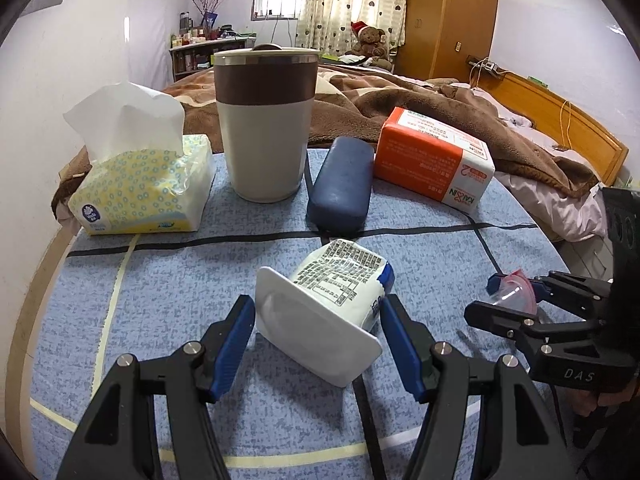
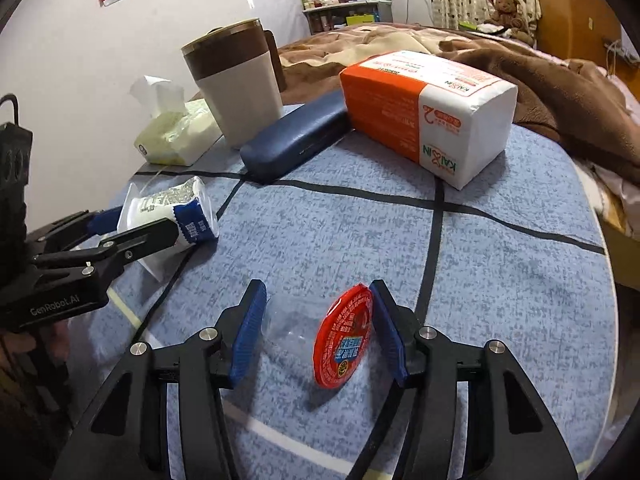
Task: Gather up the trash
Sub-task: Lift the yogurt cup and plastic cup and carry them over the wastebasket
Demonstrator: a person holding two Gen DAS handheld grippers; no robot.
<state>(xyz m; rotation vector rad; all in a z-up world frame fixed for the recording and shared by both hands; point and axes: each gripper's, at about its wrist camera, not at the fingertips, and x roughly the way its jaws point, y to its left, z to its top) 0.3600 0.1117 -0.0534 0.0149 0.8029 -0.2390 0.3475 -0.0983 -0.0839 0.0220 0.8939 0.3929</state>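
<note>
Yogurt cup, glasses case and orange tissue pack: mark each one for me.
yogurt cup (image 1: pixel 340 280), left wrist view, printed side wall
glasses case (image 1: pixel 340 186), left wrist view, top of the lid
orange tissue pack (image 2: pixel 384 92), right wrist view, orange side face

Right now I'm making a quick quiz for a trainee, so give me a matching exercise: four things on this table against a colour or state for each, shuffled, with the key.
Things:
1. yogurt cup
2. glasses case
3. trash can
4. clear jelly cup

Descriptions:
A. upright, brown band round the top
B. on its side between the left gripper's fingers
C. dark blue, lying flat
D. red lid, between the right gripper's fingers

Pairs: 1-B, 2-C, 3-A, 4-D
</note>
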